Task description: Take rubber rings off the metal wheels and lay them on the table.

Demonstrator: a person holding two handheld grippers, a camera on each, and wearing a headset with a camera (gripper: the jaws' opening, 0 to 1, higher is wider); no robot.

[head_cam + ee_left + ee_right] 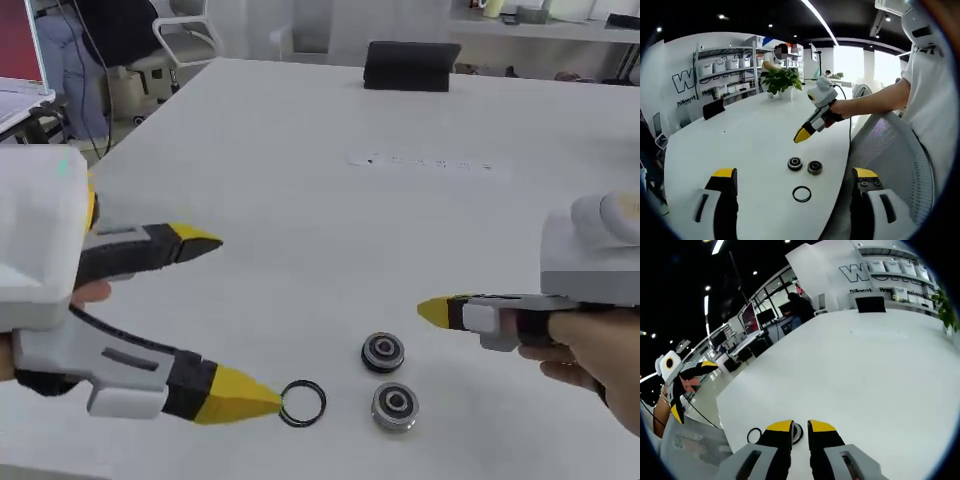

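Observation:
A thin black rubber ring (pixel 302 403) lies flat on the white table (pixel 330 200), just off the lower jaw tip of my left gripper (pixel 245 320), which is open wide and holds nothing. To the ring's right stand two small metal wheels: the farther wheel (pixel 383 352) has a dark outer band, the nearer wheel (pixel 395 407) looks greyer. My right gripper (pixel 425 311) hovers shut and empty to the right of the wheels. The left gripper view shows the ring (pixel 801 193), both wheels (pixel 795 163) (pixel 815 167) and the right gripper (pixel 802 135). The right gripper view shows the ring (pixel 754 434).
A black case (pixel 412 66) stands at the table's far side. Office chairs (pixel 185 40) sit beyond the far left corner. A potted plant (pixel 782 80) stands at one end of the table. The near table edge runs just below the ring.

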